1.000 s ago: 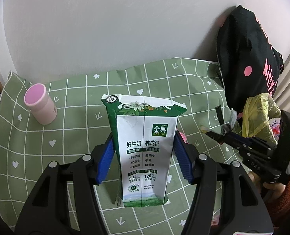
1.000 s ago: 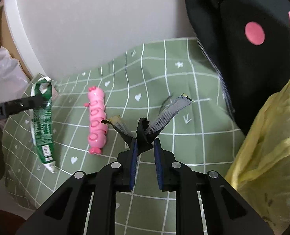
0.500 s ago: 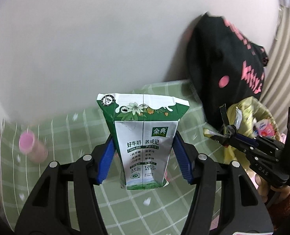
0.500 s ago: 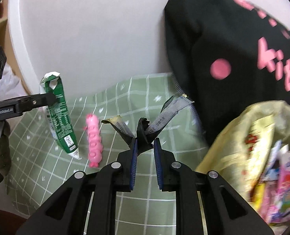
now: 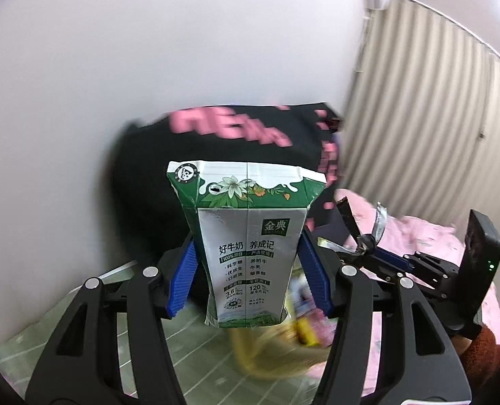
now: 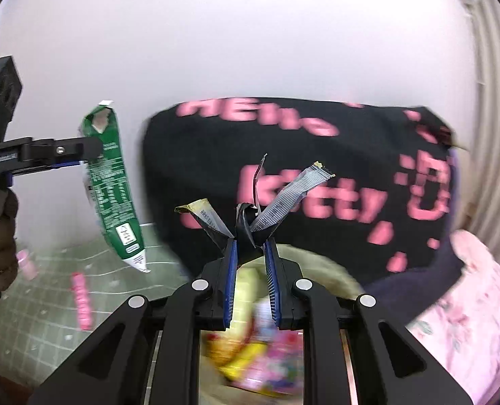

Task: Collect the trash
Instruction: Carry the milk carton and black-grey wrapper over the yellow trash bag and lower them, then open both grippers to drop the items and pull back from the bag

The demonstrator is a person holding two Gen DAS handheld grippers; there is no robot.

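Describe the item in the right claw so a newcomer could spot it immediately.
Start at the black bag with pink lettering. In front of it, the right claw pinches crumpled wrappers. Unlike the green milk carton nearby, they are thin strips splaying outward.

The milk carton [image 5: 246, 253] is printed paperboard, smooth with a slight sheen, its silvery front panel duller than the glossy green top; its upper edge is torn and creased. Ribbed blue rubbery pads [image 5: 312, 278] line the matt black plastic fingers of the left hand-held gripper [image 5: 246, 283], which carry bright metal screw heads. In the right hand-held gripper [image 6: 250, 253] the crumpled wrappers [image 6: 250, 212] look like thin foil film, glossy and wrinkled. At twelve o'clock the black bag [image 6: 317, 175] is matt cloth with pink print. The green checked cloth [image 6: 47, 303] on the desk looks soft and matt. At five o'clock the yellow bag [image 6: 317, 266] is thin, shiny plastic.
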